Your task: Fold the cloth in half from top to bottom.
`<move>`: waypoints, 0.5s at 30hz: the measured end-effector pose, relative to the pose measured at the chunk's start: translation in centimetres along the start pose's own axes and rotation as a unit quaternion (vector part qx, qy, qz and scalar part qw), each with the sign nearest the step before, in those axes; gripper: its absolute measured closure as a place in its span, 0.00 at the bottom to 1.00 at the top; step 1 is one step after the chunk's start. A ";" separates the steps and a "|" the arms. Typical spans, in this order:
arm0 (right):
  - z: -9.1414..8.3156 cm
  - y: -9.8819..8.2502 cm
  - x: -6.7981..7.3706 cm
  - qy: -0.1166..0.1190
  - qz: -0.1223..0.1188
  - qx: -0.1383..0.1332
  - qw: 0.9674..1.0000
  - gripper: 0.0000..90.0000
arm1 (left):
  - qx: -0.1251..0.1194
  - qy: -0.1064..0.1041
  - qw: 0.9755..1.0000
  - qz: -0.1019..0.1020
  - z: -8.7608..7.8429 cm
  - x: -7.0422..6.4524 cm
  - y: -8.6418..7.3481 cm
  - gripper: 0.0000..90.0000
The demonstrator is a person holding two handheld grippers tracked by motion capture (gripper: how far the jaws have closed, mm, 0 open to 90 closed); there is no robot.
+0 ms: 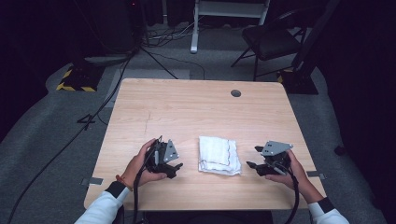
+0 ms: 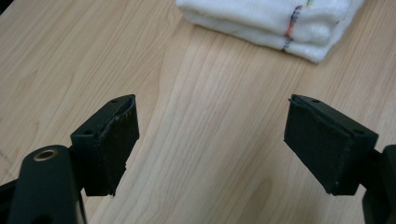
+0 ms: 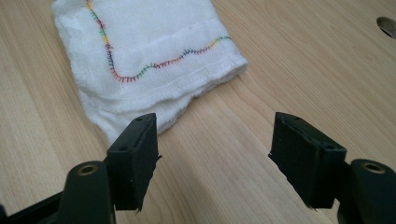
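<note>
Where the pale wooden table (image 1: pixel 187 107) stands on grey carpet in a dark room, a folded white cloth (image 1: pixel 218 155) lies between the left gripper (image 1: pixel 173 166) and right gripper (image 1: pixel 254 157), while each gripper view shows its jaws spread and empty near that soft, colour-stitched cloth (image 2: pixel 275 21) (image 3: pixel 149 56).

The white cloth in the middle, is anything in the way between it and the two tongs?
No. The folded white cloth lies alone on the wooden table. Bare wood is all that separates it from the left tongs on one side and the right tongs on the other. Both tongs are open and hold nothing.
</note>
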State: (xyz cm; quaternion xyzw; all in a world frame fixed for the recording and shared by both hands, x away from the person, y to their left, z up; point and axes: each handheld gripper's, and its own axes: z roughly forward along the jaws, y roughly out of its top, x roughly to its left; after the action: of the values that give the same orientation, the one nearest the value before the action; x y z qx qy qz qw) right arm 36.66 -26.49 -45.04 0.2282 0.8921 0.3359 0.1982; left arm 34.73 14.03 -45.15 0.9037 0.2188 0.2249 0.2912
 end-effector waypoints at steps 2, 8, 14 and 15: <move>-0.3 -0.3 -0.1 -0.005 0.002 0.002 1.000 0.36 | 0.002 0.007 1.000 -0.004 -0.4 0.1 -0.7 0.20; -0.9 -1.6 -0.6 -0.026 0.005 0.015 1.000 0.36 | 0.009 0.017 1.000 -0.018 -1.2 0.5 -2.3 0.20; -1.6 -3.4 -1.5 -0.043 0.025 0.023 0.998 0.35 | 0.015 0.023 0.999 -0.044 -1.9 1.1 -4.2 0.20; -1.7 -3.7 -1.6 -0.045 0.029 0.024 0.998 0.35 | 0.015 0.027 0.998 -0.048 -2.0 1.3 -4.6 0.20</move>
State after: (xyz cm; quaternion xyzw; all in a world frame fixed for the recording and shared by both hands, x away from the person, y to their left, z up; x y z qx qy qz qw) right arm 36.14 -30.71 -46.12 0.2732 0.8831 0.3092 0.2231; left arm 33.47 18.96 -46.16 0.8900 0.2729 0.2315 0.2824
